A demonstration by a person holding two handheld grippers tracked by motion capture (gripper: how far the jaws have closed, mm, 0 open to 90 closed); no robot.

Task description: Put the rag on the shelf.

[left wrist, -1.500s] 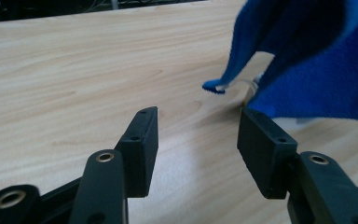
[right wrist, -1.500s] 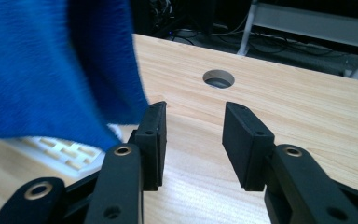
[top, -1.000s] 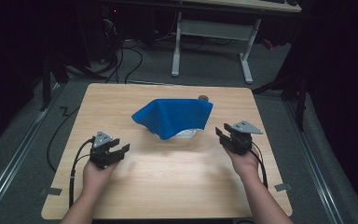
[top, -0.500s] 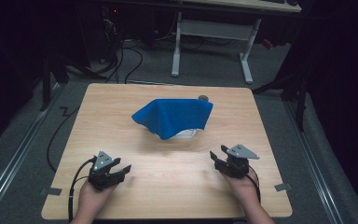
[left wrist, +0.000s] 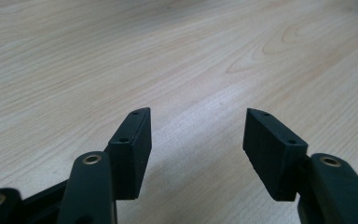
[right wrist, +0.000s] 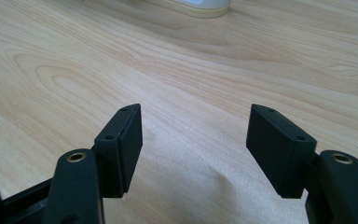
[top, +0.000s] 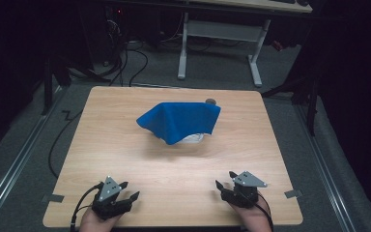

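Jaws on both grippers stand wide apart with nothing between them, and on both they have just been opening. The left gripper rests low at the near left corner of the wooden surface, held by a hand that enters from the bottom edge of the high view; its black cable loops off to the left of it. In the left gripper view its two black pads frame bare wood grain, and the pads touch no object.

On the other side, the right gripper sits at the near right part of the surface, the grey three-cornered plate on top of it, with the person's other hand behind it. In the right gripper view its pads likewise frame bare wood, and the pale rim of a bowl shows at the top edge, well apart from the tips.

Toward the middle of the surface, slightly to the far side, a blue cloth lies draped over the white bowl, which peeks out under the cloth's near right edge. The cloth peaks at its far corners and hangs in a point toward the near side. A small dark round object sits just behind the cloth's far right corner; what it is I cannot tell. Both grippers are well apart from the cloth, one on each side of it nearer the person.
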